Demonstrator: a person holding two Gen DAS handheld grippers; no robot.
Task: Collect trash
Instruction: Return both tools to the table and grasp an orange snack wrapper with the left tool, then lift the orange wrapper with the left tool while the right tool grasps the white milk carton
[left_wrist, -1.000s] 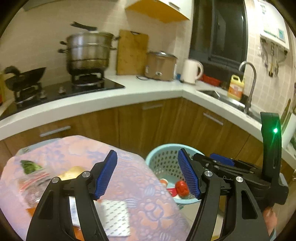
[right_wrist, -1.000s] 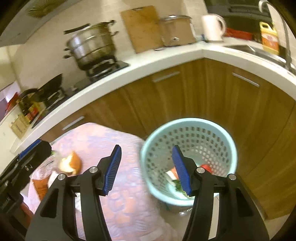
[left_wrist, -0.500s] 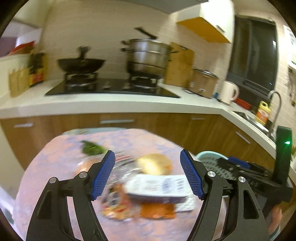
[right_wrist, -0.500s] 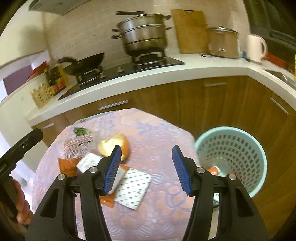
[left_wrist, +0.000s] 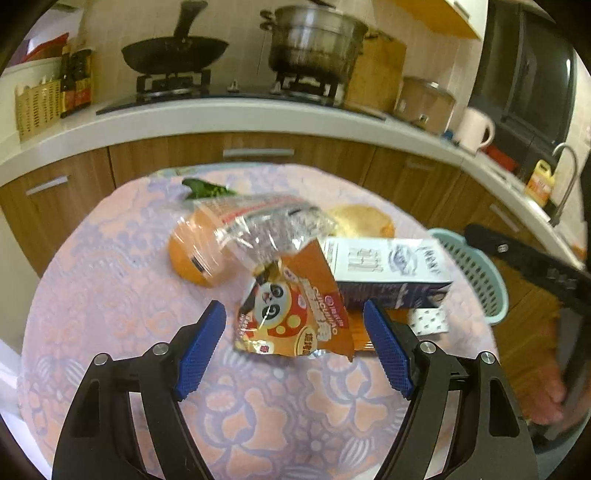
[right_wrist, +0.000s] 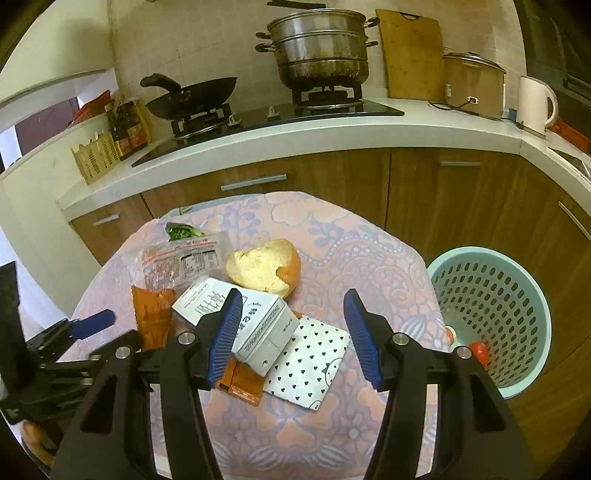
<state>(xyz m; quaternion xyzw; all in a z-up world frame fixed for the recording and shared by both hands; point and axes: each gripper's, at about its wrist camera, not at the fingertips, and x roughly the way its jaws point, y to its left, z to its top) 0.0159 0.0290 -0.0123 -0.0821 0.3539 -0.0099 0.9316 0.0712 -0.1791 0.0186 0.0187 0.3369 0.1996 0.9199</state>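
Both wrist views look steeply down, close over the cloth-covered bench (left_wrist: 110, 295), sharing its trash pile (right_wrist: 236, 295) and basket (right_wrist: 491, 314).

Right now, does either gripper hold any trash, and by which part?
Nothing is held. The left gripper is opening near the orange snack wrapper; the right gripper is open and empty.

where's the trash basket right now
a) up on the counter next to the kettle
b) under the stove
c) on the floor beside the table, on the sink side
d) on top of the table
c: the right wrist view shows the light blue perforated trash basket standing low, beside the edge of the table, in front of the wooden cabinets.
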